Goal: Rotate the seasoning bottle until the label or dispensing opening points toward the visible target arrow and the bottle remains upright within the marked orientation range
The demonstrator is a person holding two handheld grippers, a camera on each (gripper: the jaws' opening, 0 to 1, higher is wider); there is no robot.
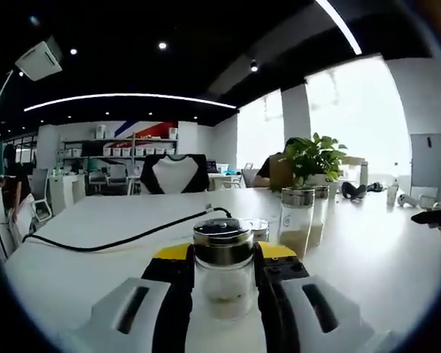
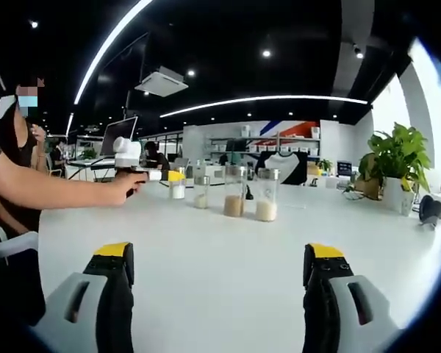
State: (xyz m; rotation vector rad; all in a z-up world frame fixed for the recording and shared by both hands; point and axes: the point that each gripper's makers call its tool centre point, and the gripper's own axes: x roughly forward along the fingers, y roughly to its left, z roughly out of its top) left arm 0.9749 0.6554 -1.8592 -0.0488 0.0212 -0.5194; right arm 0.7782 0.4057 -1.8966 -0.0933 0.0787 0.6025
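A small glass seasoning bottle (image 1: 222, 283) with a chrome lid and pale powder inside stands upright on the white table (image 1: 95, 243). My left gripper (image 1: 223, 254) is shut on it, one yellow-tipped jaw pressed to each side of the glass. In the right gripper view the same bottle (image 2: 178, 190) shows far off, held by the left gripper (image 2: 175, 177) in a person's outstretched hand (image 2: 128, 184). My right gripper (image 2: 220, 254) hangs open over bare table, jaws wide apart with nothing between them.
Two taller seasoning bottles (image 1: 296, 220) (image 1: 320, 213) and a low jar (image 1: 258, 228) stand just behind the held bottle. A black cable (image 1: 117, 239) crosses the table. A potted plant (image 1: 316, 158) and small items sit at the far right. A person stands at the left (image 2: 15, 184).
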